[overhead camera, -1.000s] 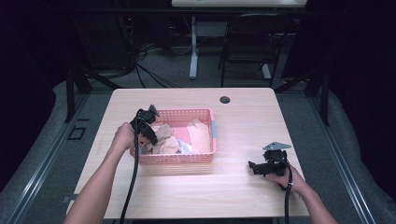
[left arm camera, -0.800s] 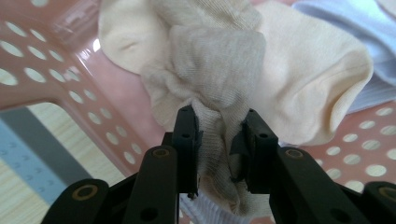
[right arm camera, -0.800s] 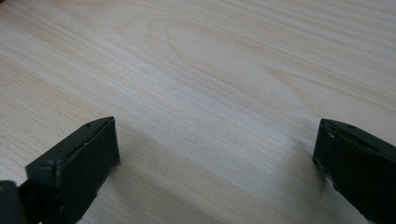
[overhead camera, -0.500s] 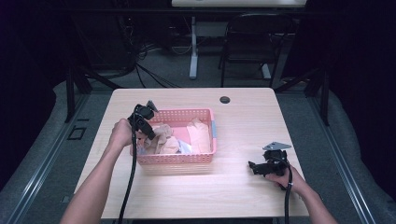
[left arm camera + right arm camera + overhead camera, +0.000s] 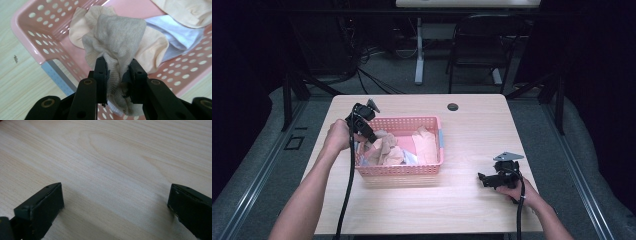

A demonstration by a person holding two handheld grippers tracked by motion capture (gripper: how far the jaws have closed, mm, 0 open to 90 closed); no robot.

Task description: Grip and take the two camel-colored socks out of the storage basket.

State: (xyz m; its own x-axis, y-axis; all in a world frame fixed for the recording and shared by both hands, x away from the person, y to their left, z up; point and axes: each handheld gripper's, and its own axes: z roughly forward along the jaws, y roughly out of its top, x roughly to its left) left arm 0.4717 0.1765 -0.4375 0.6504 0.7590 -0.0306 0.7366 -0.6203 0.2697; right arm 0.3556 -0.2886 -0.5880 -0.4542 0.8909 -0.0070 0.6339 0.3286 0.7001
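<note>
Table: pink basket at its 9 o'clock. Grey cloth hangs over the basket's 9 o'clock end, pinched in my left gripper. My right gripper rests at 4 o'clock, jaws wide, empty.

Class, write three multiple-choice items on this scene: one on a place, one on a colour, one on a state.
1. Where does the right gripper rest?
A. in the basket
B. on the table, right of the basket
C. on the chair

2. What colour is the basket?
A. pink
B. green
C. black

3. What is the left gripper doing?
A. standing open over bare wood
B. pinching the basket's rim
C. clamping a grey-beige cloth

Answers:
1 B: the high view shows it on the wooden table, apart from the basket.
2 A: its perforated walls are pink.
3 C: the grey-beige cloth bunches between its pads in the left gripper view.
</note>
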